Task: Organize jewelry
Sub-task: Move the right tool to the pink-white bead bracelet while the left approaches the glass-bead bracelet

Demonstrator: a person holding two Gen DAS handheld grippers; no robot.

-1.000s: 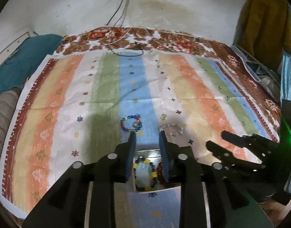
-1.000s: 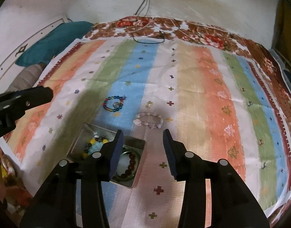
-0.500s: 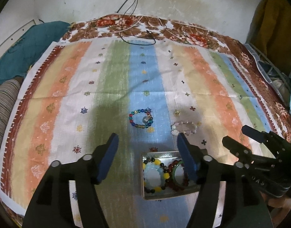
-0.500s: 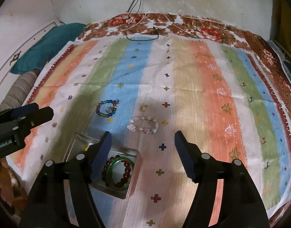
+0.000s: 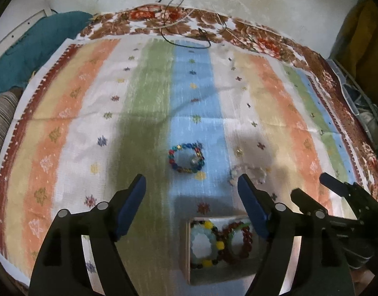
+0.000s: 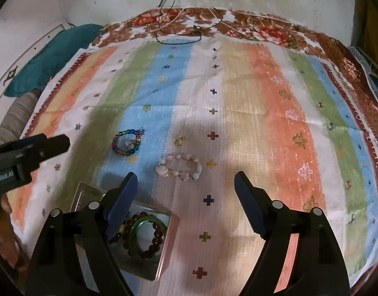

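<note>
Both tools are spread wide and hold nothing: the left tool (image 5: 191,190) and the right tool (image 6: 186,182). The multicoloured glass-bead bracelet (image 5: 186,157) and pale pink bead bracelet (image 6: 179,167) lie on the striped cloth (image 6: 250,123), far of the square metal tin (image 6: 165,251) with bangles inside.

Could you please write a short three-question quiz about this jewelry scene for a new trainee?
1. True or false: the left gripper holds a bracelet.
2. Which bracelet lies nearest the right gripper? A) multicolour bead bracelet B) pale pink bracelet
3. Fill in: the green bangle lies inside the ____.

Key: 1 false, both grippers are open and hold nothing; 2 B; 3 metal tin.
</note>
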